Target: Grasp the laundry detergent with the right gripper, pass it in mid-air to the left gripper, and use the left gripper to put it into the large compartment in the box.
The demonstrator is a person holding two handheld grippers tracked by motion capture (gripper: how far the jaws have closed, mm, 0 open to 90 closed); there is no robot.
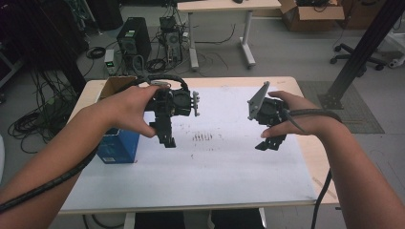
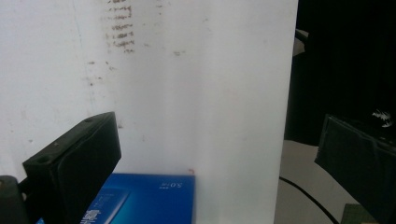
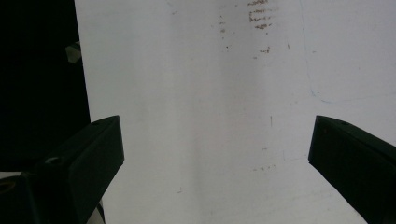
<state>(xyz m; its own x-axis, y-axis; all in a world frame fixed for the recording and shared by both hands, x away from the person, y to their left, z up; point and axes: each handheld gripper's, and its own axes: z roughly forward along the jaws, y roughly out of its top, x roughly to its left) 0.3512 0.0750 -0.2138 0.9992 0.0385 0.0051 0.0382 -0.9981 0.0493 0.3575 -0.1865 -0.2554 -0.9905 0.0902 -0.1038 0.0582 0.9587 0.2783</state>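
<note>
The blue box (image 1: 118, 145) stands at the left edge of the counter (image 1: 305, 143), on the white sheet (image 1: 215, 167) that covers most of the top, with an open brown cardboard box (image 1: 112, 86) just behind it. In the left gripper view the blue box (image 2: 149, 198) lies low between the jaws, its printed top partly hidden behind the left jaw.

The left gripper (image 1: 165, 138) hangs above the sheet just to the right of the blue box, jaws pointing down, held from the side by the person's left hand (image 1: 129, 107). Its jaws stand wide apart and hold nothing. A black cable (image 1: 47, 183) trails from it along the left forearm.

The right gripper (image 1: 270, 143) hovers over the right half of the sheet, well apart from the left one, in the person's right hand (image 1: 296, 117). Its jaws are also spread wide and empty, with bare white sheet (image 3: 210, 116) between them. A grey three-cornered plate (image 1: 258, 100) rises from its top.

A patch of small dark smudges (image 1: 203, 137) marks the sheet between the two grippers.

Beyond the counter, the floor holds computer towers (image 1: 133, 40), tangled cables and a second desk (image 1: 224, 7).
</note>
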